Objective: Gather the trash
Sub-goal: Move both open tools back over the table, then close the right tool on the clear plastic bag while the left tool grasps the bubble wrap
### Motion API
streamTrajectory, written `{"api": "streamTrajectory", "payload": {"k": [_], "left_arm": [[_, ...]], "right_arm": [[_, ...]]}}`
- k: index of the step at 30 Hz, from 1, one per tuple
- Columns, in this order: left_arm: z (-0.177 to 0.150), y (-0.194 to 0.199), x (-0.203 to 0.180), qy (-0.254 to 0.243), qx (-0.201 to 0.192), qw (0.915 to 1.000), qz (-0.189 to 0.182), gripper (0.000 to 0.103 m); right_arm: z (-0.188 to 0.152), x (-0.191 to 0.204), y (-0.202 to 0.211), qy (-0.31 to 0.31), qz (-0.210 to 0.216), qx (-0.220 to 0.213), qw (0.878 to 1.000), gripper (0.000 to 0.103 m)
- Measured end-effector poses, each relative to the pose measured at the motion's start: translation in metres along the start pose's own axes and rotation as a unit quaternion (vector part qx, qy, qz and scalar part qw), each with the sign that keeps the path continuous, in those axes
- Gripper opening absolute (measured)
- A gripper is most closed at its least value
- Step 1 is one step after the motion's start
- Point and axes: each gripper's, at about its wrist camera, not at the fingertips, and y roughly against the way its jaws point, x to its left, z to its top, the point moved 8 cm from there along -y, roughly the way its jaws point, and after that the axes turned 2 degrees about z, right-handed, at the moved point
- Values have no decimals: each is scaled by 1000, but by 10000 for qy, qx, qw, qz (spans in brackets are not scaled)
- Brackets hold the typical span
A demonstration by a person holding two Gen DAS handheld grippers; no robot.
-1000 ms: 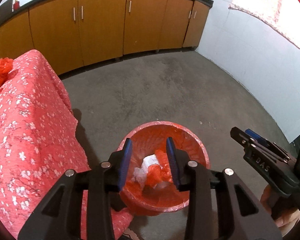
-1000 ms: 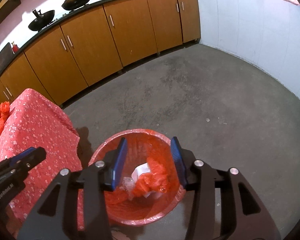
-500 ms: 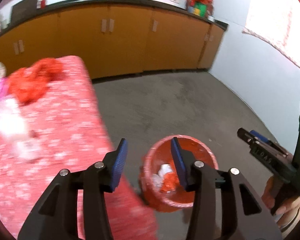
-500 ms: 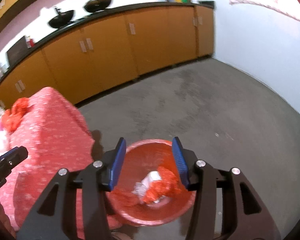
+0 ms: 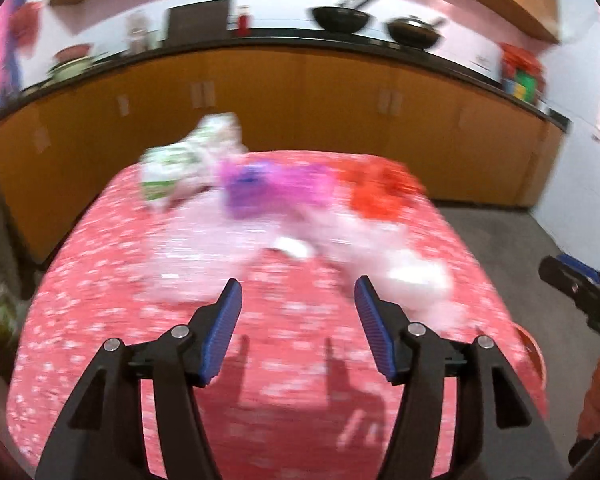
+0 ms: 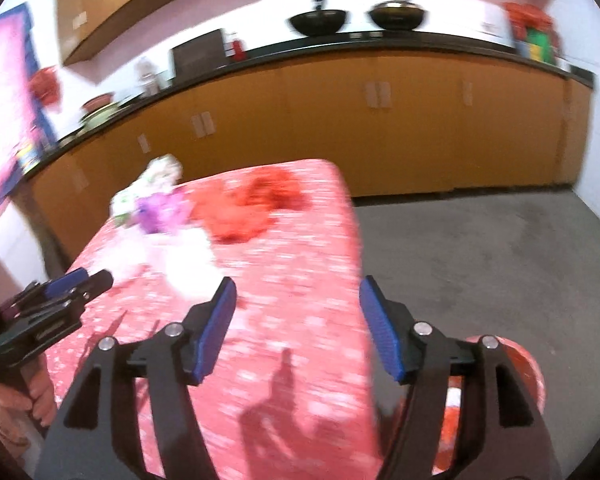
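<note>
Two woks [image 6: 318, 22] sit on the counter [image 6: 420, 42] above orange cabinets [image 6: 420, 120].

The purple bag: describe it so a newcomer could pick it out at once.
Find the table with the red flowered cloth. Its far end holds a row of crumpled trash. The purple bag sits mid-row, between a green-and-white wrapper and a red bag; it alone is purple.

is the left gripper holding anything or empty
Empty. The left gripper has its jaws opening, with only the red tablecloth showing between them.
</note>
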Motion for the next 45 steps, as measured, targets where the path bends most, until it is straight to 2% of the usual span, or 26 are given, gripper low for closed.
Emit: {"api": "streamTrajectory", "payload": {"k": [4, 9, 14, 15, 16, 19, 24, 30, 32, 34, 37, 45], "left_arm": [[2, -8, 46, 321, -36, 9993, 191, 64], [1, -17, 74, 459, -16, 9986, 243, 66], [2, -26, 89, 501, 11, 9986, 168, 69], [3, -29, 91, 508, 13, 9986, 136, 69], [4, -31, 92, 512, 18, 9986, 118, 69], [7, -39, 93, 539, 45, 9985, 77, 70], [9, -54, 92, 543, 151, 9984, 62, 70], [9, -73, 90, 539, 378, 9978, 100, 70], [6, -80, 89, 548, 520, 9971, 56, 60], [4, -87, 87, 517, 697, 9962, -22, 33], [1, -85, 86, 475, 718, 9963, -48, 16], [-5, -39, 104, 359, 525, 9979, -92, 12]], "right_arm": [[-2, 44, -30, 397, 38, 136, 9991, 71], [-5, 66, -66, 718, -112, 434, 9964, 73], [-10, 72, -90, 1021, -373, 625, 9921, 73], [-12, 70, -95, 1064, -468, 695, 9908, 71], [-15, 70, -97, 1079, -484, 749, 9902, 57], [-23, 66, -102, 1101, -555, 872, 9885, 38], [-18, 64, -82, 819, -256, 671, 9941, 28], [-10, 69, -64, 663, 59, 524, 9964, 27], [-9, 70, -61, 636, 79, 517, 9966, 27], [-8, 70, -61, 605, 67, 526, 9968, 27], [-8, 70, -59, 572, 22, 516, 9970, 27], [0, 64, -41, 580, -19, 387, 9976, 28]]}}
